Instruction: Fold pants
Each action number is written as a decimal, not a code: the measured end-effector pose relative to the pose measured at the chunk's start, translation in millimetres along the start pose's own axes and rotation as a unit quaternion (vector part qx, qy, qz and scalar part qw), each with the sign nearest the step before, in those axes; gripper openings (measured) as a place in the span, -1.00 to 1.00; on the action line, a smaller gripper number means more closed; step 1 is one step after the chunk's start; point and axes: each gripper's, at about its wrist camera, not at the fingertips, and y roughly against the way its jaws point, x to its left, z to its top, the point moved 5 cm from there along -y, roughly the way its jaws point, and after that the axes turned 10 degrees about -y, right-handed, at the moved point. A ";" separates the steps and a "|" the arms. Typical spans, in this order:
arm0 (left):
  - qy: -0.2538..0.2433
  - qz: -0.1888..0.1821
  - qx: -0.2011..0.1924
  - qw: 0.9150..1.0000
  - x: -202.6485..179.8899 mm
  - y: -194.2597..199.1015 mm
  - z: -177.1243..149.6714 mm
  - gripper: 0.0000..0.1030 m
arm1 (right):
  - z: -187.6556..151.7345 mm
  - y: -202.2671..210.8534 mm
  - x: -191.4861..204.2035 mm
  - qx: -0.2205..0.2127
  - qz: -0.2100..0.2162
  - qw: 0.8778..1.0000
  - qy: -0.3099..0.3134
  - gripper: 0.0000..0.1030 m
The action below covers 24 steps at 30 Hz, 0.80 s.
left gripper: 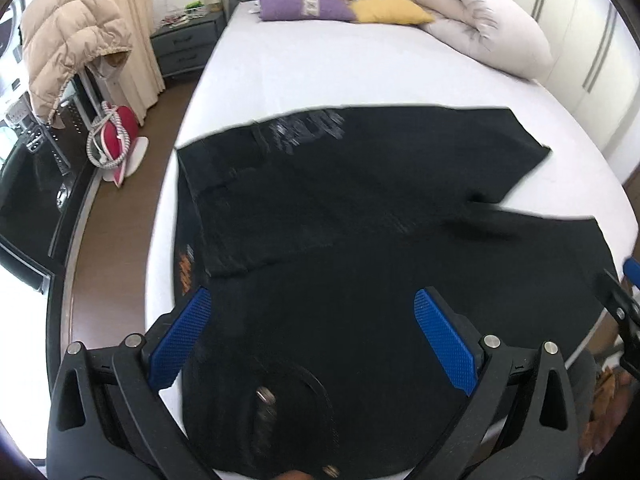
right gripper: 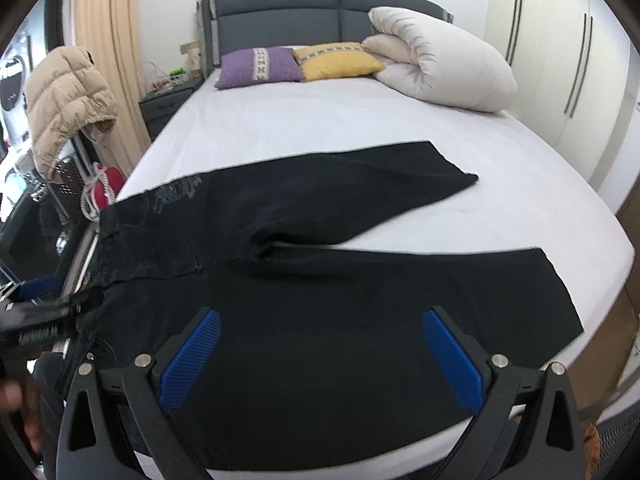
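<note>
Black pants (left gripper: 340,200) lie flat across the near part of the white bed (left gripper: 340,72), waist at the left, both legs spread toward the right. They also show in the right wrist view (right gripper: 320,280). My left gripper (left gripper: 316,336) is open, hovering over the waist end with nothing between its blue pads (left gripper: 180,340). My right gripper (right gripper: 324,356) is open and empty above the near leg. The left gripper shows blurred at the left edge of the right wrist view (right gripper: 40,320). The right gripper shows at the right edge of the left wrist view (left gripper: 624,300).
Purple (right gripper: 260,66) and yellow (right gripper: 336,62) pillows and a rolled white duvet (right gripper: 440,68) lie at the headboard. A beige puffer jacket (left gripper: 68,36), a red item (left gripper: 116,140) and a nightstand (left gripper: 184,44) stand left of the bed. Wardrobe doors (right gripper: 560,60) line the right.
</note>
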 end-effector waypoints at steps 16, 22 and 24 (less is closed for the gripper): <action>-0.236 0.022 0.013 0.972 53.6 -108.2 197.9 1.00 | 75.8 -75.3 29.9 0.009 0.136 0.973 0.185 1.00; -0.253 -0.062 0.117 0.958 71.1 -195.0 184.6 1.00 | 94.0 -113.7 32.6 0.044 0.176 0.960 0.214 0.94; -0.241 -0.077 0.134 0.958 79.6 -210.7 183.8 1.00 | 96.7 -126.2 34.8 0.056 0.177 0.956 0.225 0.84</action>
